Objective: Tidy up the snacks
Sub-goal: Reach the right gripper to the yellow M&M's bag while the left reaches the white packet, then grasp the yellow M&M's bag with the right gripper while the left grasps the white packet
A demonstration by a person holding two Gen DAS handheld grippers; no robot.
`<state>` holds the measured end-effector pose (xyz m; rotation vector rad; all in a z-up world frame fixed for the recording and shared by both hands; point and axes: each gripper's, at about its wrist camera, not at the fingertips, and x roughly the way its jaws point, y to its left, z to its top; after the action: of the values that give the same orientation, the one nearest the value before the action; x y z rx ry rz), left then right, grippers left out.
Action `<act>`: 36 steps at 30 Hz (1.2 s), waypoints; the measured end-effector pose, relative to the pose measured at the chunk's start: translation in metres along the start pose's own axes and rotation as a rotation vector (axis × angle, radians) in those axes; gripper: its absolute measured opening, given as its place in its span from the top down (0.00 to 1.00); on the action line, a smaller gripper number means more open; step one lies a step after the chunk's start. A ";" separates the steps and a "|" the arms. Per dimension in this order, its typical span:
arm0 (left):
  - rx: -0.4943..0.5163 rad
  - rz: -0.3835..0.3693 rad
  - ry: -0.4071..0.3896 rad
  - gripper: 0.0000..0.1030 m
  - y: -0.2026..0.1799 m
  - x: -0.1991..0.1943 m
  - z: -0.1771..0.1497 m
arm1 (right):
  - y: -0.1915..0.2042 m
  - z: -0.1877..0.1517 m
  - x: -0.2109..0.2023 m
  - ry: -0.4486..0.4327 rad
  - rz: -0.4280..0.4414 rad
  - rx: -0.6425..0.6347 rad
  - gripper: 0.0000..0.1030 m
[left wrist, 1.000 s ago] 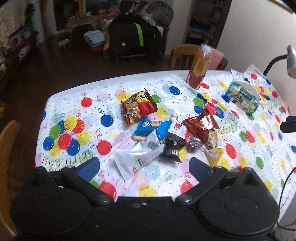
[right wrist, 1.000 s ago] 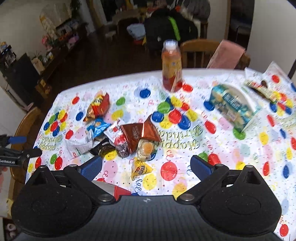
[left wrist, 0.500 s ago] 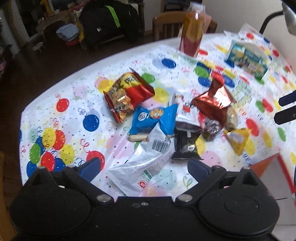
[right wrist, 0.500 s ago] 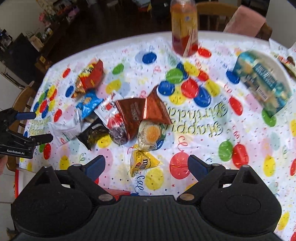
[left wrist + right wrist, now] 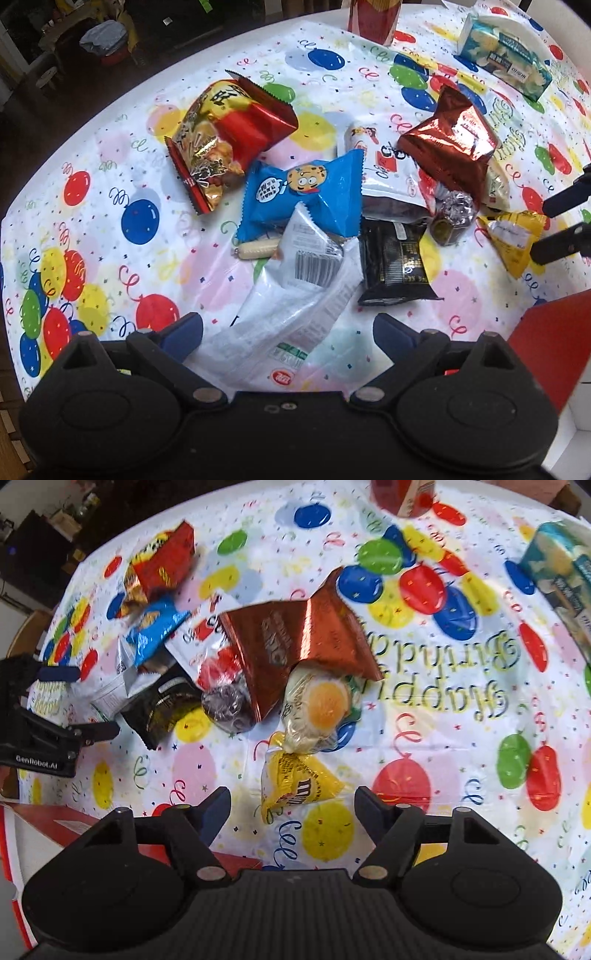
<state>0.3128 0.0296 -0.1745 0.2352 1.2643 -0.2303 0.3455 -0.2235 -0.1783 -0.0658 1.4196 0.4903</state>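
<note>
Bottle [image 5: 373, 16] cropped at top; dark round snack [image 5: 227, 705] perhaps chocolate.

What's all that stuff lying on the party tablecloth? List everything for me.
Tablecloth: one, white with balloons, covers table.
Red-gold snack bag: one, pile's left.
Blue cookie packet: one, pile's middle.
White-clear wrapper: one, nearest left hand-held gripper.
Black packet: one, beside the wrapper.
Copper foil bag: one, pile's right.
Yellow candy bag: one, just ahead of right hand-held gripper.
Teal box: one, far right.
Bottle: one, orange-red, far edge.
Left hand-held gripper: open.
Right hand-held gripper: open.
</note>
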 end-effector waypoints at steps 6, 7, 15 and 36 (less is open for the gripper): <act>0.015 0.012 0.017 0.24 0.000 0.010 -0.001 | 0.004 -0.001 0.011 0.024 -0.006 -0.020 0.43; 0.017 0.015 0.017 0.27 0.000 0.011 -0.001 | 0.004 -0.002 0.012 0.027 -0.006 -0.022 0.47; 0.014 -0.001 0.011 0.38 0.000 0.009 -0.001 | 0.001 0.000 0.020 0.029 -0.003 0.006 0.66; -0.073 0.009 -0.020 0.75 0.010 -0.019 -0.019 | 0.000 -0.020 -0.020 -0.089 0.028 0.013 0.96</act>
<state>0.2933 0.0456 -0.1613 0.1757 1.2491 -0.1777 0.3256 -0.2356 -0.1626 -0.0129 1.3384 0.5011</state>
